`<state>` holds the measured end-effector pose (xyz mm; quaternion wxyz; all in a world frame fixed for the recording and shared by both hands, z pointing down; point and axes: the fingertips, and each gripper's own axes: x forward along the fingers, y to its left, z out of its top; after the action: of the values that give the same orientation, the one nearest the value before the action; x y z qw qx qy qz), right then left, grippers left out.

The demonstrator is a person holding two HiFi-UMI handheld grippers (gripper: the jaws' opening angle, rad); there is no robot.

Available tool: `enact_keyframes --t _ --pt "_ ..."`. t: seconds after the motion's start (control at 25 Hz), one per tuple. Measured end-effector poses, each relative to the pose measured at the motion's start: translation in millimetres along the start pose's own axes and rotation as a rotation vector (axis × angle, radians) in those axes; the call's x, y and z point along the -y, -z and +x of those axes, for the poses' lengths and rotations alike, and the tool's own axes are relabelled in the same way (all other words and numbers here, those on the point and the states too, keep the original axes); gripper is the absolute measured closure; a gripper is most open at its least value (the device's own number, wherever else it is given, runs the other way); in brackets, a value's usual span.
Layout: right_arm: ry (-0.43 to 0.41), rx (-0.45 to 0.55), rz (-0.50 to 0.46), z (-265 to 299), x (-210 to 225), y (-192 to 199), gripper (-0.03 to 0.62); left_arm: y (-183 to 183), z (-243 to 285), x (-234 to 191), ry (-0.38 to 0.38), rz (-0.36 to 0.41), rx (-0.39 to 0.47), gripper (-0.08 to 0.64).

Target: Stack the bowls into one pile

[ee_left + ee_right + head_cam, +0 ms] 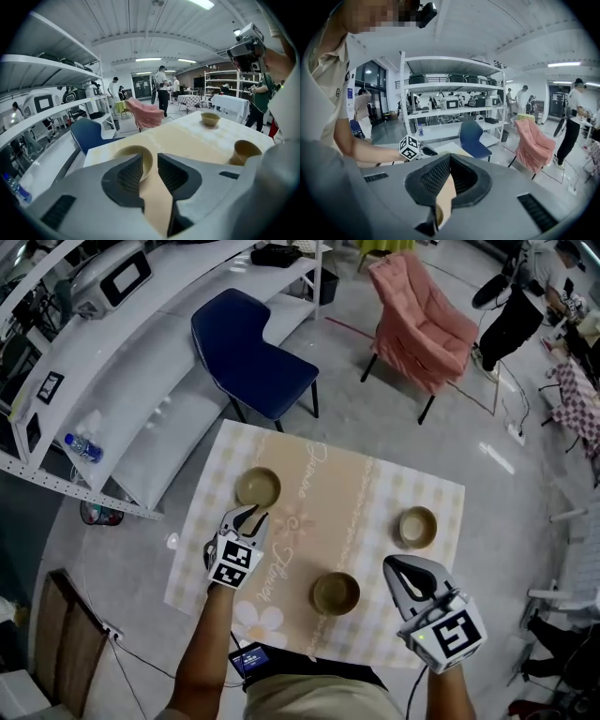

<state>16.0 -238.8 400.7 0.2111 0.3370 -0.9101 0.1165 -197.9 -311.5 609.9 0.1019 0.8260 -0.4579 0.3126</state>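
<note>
Our left claw (249, 517) is slightly spread and empty, with the pale bowl (258, 487) just ahead of its tips. We should widen it and bite one rim wall squarely. Our right claw (401, 566) is pressed together and empty. Only the head view shows the second bowl (417, 526) just ahead of it and the third bowl (336, 592) to its left; the right gripper view misses both.

Bare cloth (375, 486) between well-spaced bowls (258, 487)
</note>
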Motion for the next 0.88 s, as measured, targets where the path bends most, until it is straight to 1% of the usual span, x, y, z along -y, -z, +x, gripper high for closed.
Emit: enact_keyframes --t 0.24,0.48,0.6,0.72,0.88 --pt "0.004 -0.034 0.021 23 5 8 0.589 29 34 4 0.049 0.081 -0.072 0.479" --pt "0.008 -0.05 0.039 35 8 12 0.589 44 50 0 0.037 0.13 -0.133 0.479" --pt "0.009 -0.055 0.045 37 7 14 0.588 45 53 -5 0.013 0.139 -0.141 0.483" --pt "0.01 -0.055 0.046 37 7 15 0.589 43 53 -5 0.002 0.155 -0.14 0.536" --pt "0.008 -0.049 0.046 35 5 13 0.589 33 46 -8 -0.009 0.161 -0.119 0.548"
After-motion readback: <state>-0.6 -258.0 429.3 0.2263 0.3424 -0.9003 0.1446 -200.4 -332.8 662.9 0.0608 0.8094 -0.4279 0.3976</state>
